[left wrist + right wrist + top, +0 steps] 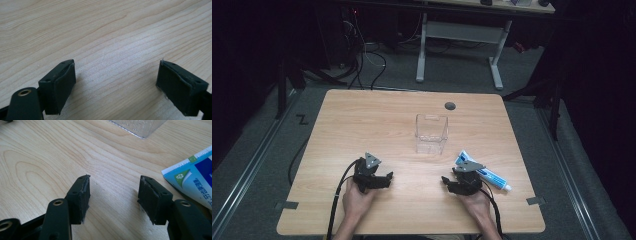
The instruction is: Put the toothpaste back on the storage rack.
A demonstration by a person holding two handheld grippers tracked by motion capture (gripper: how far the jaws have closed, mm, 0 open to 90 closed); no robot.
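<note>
Overhead, two hand-held grippers rested low on a light wooden table (362,115), with a clear plastic container and a toothpaste tube beyond them.
From the high view, the left gripper (382,181) and right gripper (451,183) sat near the front edge; the clear plastic container (431,133) stood mid-table, and the white-and-blue toothpaste tube (492,176) lay flat just beside the right gripper. In the left gripper view, the jaws stood wide apart over bare wood. In the right gripper view, the jaws stood apart and empty, the tube's flat crimped end (195,175) just to their right, the container's corner (140,127) ahead.

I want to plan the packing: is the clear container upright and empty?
Upright and empty: the clear container stands on the table with its opening upward, and wood grain shows through it.
</note>
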